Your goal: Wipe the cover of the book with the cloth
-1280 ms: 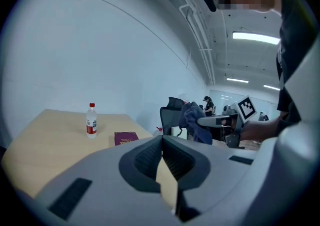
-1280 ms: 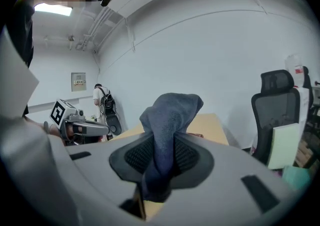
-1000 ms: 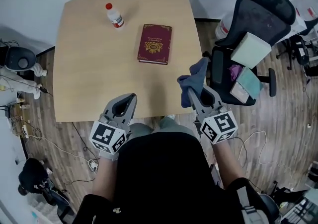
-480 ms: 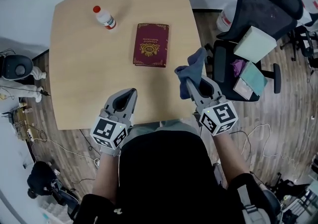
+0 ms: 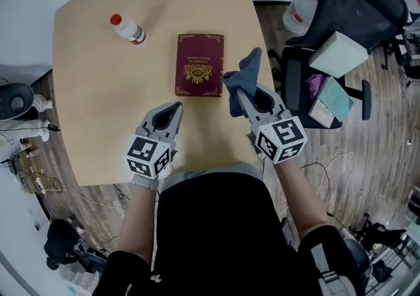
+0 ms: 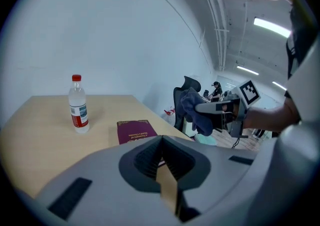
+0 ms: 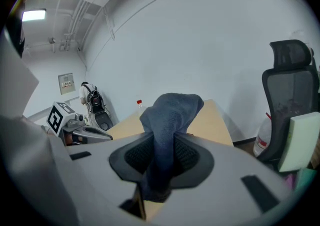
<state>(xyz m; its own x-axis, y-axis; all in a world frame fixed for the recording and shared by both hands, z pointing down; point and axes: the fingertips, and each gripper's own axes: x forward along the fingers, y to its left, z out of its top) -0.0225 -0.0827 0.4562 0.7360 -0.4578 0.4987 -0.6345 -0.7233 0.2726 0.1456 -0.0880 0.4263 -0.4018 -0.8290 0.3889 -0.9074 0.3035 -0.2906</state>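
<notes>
On the light wooden table (image 5: 98, 111), a maroon hardcover book with gold cover ornament (image 5: 200, 73) lies flat and closed, right of centre and nearer the right edge than the left. A clear plastic bottle with a red cap and a red-and-white label (image 5: 128, 29) stands upright toward the far left corner, well apart from the book. The remainder of the surface carries nothing else.

The left gripper (image 5: 176, 107) is positioned above the near edge, with its jaws fully together and nothing between them. The right gripper (image 5: 239, 96) is positioned above the near right part of the surface, with its jaws clamped on a blue-grey cloth (image 5: 241, 78). The cloth bunches upward out of the jaws, just beside the book's right edge and raised above the table.

The room has plain pale walls and a wood-plank floor (image 5: 374, 157). A black mesh office chair (image 5: 348, 12) stands off the table's right edge and carries a pale rectangular block (image 5: 338, 55) and smaller items on its seat. A white plastic jug (image 5: 296, 16) stands on the floor between table and chair. Loose cables (image 5: 39, 183) lie on the floor off the left edge.
</notes>
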